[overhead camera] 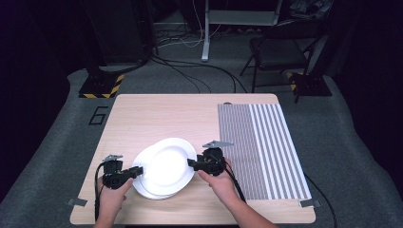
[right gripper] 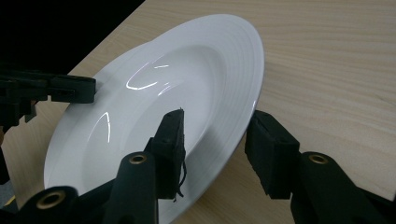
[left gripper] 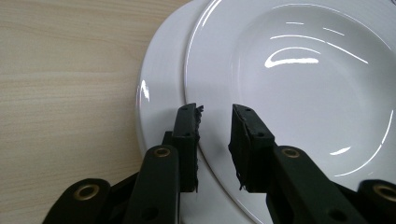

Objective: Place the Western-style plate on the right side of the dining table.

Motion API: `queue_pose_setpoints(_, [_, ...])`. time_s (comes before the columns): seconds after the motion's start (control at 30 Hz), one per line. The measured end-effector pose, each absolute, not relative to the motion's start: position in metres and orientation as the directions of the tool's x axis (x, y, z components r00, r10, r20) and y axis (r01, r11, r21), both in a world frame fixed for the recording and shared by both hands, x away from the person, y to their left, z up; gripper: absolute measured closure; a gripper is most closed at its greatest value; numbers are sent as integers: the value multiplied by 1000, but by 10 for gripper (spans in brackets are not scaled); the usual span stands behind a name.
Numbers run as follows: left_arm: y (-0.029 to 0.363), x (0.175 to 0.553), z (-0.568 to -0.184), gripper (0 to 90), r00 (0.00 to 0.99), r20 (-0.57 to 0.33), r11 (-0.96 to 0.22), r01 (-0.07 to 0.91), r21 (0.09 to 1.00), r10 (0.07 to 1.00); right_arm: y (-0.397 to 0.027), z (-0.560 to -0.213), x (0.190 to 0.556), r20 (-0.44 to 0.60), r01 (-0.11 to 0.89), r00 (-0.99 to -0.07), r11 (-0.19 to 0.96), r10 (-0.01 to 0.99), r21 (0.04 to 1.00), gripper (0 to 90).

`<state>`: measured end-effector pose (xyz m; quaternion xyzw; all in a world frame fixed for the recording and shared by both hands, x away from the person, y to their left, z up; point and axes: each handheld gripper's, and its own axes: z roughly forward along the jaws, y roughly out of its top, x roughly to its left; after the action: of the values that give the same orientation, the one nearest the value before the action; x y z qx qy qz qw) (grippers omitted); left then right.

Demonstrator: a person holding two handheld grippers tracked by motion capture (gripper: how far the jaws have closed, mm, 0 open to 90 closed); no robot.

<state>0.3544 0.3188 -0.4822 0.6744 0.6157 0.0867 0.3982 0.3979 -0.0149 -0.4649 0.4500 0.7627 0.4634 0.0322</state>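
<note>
Two white plates lie stacked and offset at the near middle of the wooden table (overhead camera: pixel 157 114). The upper plate (overhead camera: pixel 168 164) (left gripper: pixel 289 84) (right gripper: pixel 187 79) sits a little right of the lower plate (overhead camera: pixel 146 191) (left gripper: pixel 161 79). My left gripper (overhead camera: pixel 139 172) (left gripper: pixel 215 130) is at their left edge, open, with the upper plate's rim running through the gap between its pads. My right gripper (overhead camera: pixel 191 164) (right gripper: pixel 215 135) straddles the upper plate's right rim, one pad on the inner slope and one outside under the edge, shut on it. That side looks slightly raised. The left gripper (right gripper: pixel 56 91) appears across the plate.
A grey-and-white striped mat (overhead camera: pixel 266 147) covers the right part of the table, close to my right hand. Bare wood stretches behind and to the left of the plates. Beyond the far edge are a folding chair (overhead camera: pixel 278 52), cables and stands on the floor.
</note>
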Motion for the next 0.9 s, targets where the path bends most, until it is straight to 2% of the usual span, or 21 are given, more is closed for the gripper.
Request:
queue_pose_setpoints(0.23, [318,355,-483,718,230,-378,79,757,648,897,-14,-471,402,403,680,-600,175,690,712,630])
queue_pose_setpoints(0.5, [312,357,-486,719,240,-380,70,760,646,893,-21,-467,402,433,685,-585,131,686,717,691])
queue_pose_setpoints(0.9, [303,362,-493,574,272,-421,59,778,625,865,-29,-455,401,405,662,-599,143,691,736,709])
